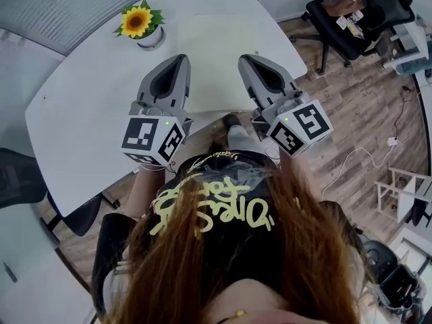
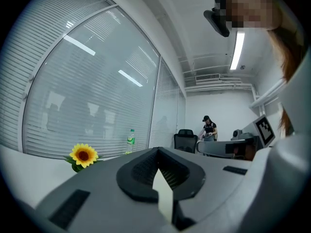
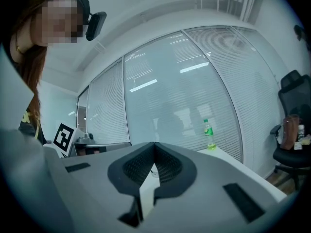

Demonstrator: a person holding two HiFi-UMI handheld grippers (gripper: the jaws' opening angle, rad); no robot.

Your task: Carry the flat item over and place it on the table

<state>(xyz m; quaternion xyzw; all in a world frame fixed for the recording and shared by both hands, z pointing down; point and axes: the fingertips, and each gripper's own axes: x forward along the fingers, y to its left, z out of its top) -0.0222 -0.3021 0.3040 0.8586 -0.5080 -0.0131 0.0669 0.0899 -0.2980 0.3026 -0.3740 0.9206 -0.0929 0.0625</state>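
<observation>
The head view alone shows us the whole pale cream flat rectangular sheet, spread over the smooth white curved table between the grey left gripper and the grey right gripper. We cannot tell whether it touches the tabletop. Only the gripper views show its thin edge clamped between each gripper's ribbed black pads, and a green-labelled bottle.

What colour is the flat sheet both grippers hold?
Pale cream sheet, slightly yellower than the white table; clearest in the head view.
</observation>
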